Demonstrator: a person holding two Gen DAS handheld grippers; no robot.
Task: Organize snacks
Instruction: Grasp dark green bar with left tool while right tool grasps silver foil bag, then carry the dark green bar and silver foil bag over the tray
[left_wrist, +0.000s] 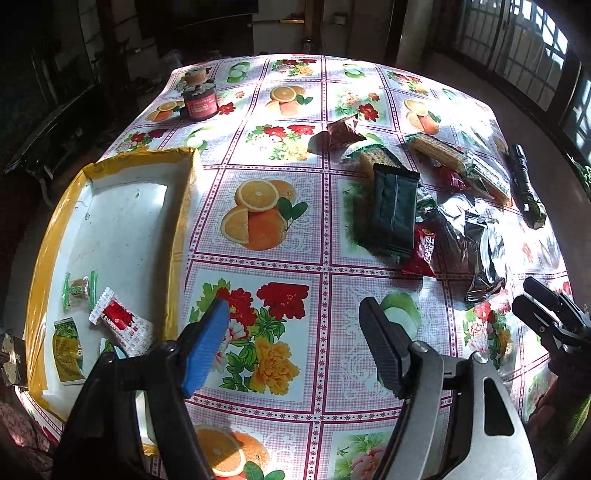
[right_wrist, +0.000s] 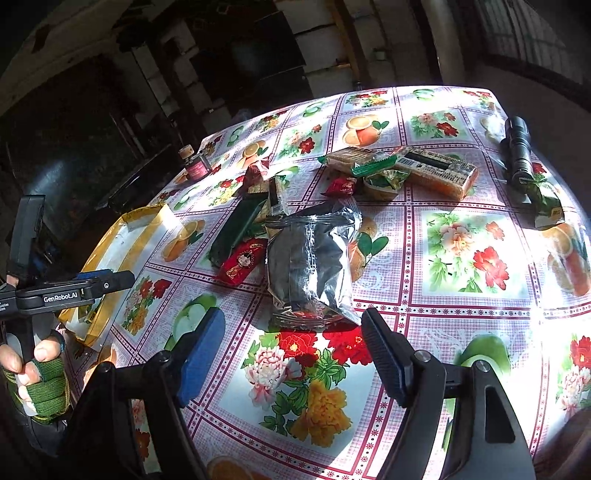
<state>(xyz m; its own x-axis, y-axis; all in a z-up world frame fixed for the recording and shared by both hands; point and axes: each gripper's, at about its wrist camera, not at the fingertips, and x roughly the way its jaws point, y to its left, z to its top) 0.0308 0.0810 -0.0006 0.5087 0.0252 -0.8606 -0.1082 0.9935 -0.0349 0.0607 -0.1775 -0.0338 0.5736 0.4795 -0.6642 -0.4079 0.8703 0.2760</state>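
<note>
Hovering with jaws wide and empty, left gripper (left_wrist: 295, 343) and right gripper (right_wrist: 293, 350); few small snacks (left_wrist: 122, 321) sit in the yellow-rimmed tray (left_wrist: 55, 236), most packets (right_wrist: 310, 258) heaped on the bench (right_wrist: 461, 321), unsorted

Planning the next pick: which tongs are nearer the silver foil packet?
Right. The right tongs sit open directly in front of the silver foil packet; the left tongs hang open farther off, by the yellow-rimmed box.
</note>
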